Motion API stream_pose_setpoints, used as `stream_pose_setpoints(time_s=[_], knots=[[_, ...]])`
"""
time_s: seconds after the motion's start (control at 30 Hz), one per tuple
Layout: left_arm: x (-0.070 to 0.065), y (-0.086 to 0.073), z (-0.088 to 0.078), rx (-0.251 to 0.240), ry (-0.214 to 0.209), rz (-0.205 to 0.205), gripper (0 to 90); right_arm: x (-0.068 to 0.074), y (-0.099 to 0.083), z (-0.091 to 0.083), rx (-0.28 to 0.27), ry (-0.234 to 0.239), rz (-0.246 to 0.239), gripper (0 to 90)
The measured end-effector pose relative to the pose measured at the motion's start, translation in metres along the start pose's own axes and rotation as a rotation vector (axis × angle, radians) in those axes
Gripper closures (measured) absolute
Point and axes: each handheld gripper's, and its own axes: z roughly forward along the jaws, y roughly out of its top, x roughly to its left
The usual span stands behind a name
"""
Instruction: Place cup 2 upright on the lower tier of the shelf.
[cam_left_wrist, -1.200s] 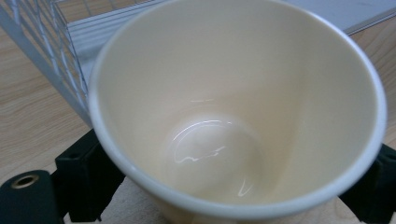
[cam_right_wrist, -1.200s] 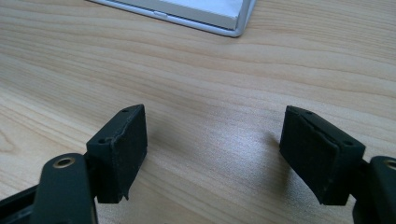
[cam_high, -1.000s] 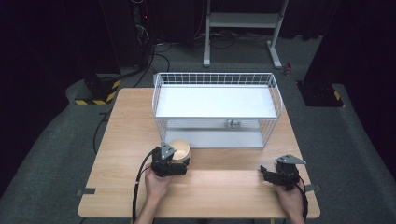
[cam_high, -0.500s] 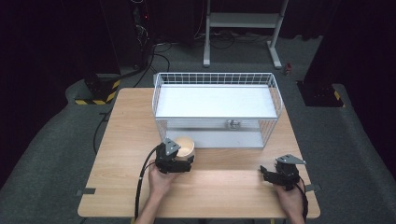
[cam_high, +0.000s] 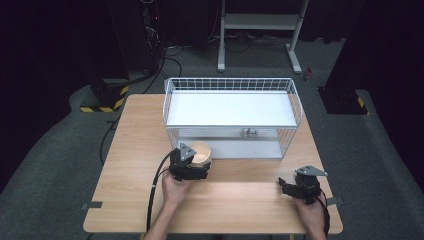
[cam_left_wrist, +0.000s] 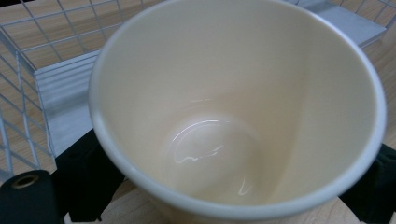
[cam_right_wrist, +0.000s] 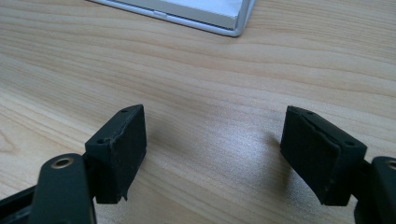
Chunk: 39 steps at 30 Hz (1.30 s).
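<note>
At the left of the high view, the left gripper (cam_high: 196, 165) rests on the wooden table (cam_high: 135, 145), held by the person's left hand (cam_high: 175, 189), with its cable (cam_high: 154, 190) trailing back toward the near edge. Its jaws hold a cream cup (cam_high: 201, 153) that stands just in front of the wire basket (cam_high: 232, 116), close to the basket's left front corner. From above, the gripper's body and grey plate cover the near side of the cup, so the contact itself is hard to make out there. In the left gripper view the cup (cam_left_wrist: 238, 107) is seen from close up, open mouth toward the camera and empty inside; its lower wall is cut off by the frame, and the black jaws show as dark edges on either side, pinching the cup between them.

Farther right, a small metal latch (cam_high: 249, 133) sits on the basket's front — too small to read.

At the right, the right gripper (cam_high: 287, 187) lies near the table's near edge in the right hand (cam_high: 311, 212), well apart from the cup. In the right gripper view (cam_right_wrist: 212, 154) its pads (cam_right_wrist: 128, 144) stand spread wide over bare wood with nothing between them — a corner of the basket's white base (cam_right_wrist: 224, 16) is cut off at the top.
</note>
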Motion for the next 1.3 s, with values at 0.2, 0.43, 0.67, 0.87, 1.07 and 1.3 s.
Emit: stream_pose_setpoints(time_s=[0.2,0.43,0.67,0.87,1.07,1.3], knots=[[0.001,0.007,0.005,0.003,-0.004,0.004,8.9,0.000,0.000,0.000,0.000,0.000,0.000,22.4],[0.002,0.015,0.011,0.012,0.006,0.013,8.9,0.000,0.000,0.000,0.000,0.000,0.001,22.4],[0.002,0.020,0.020,0.018,0.006,0.002,8.9,0.000,0.000,0.000,0.000,-0.002,0.000,22.3],[0.005,0.019,0.031,0.031,0.017,-0.013,8.9,0.000,0.000,0.000,0.001,-0.001,0.000,22.2],[0.006,0.019,0.039,0.042,0.035,-0.017,8.9,0.000,0.000,0.000,0.001,-0.002,0.000,22.1],[0.005,0.023,0.043,0.046,0.043,-0.002,8.9,0.000,0.000,0.000,0.001,-0.002,-0.001,22.0]])
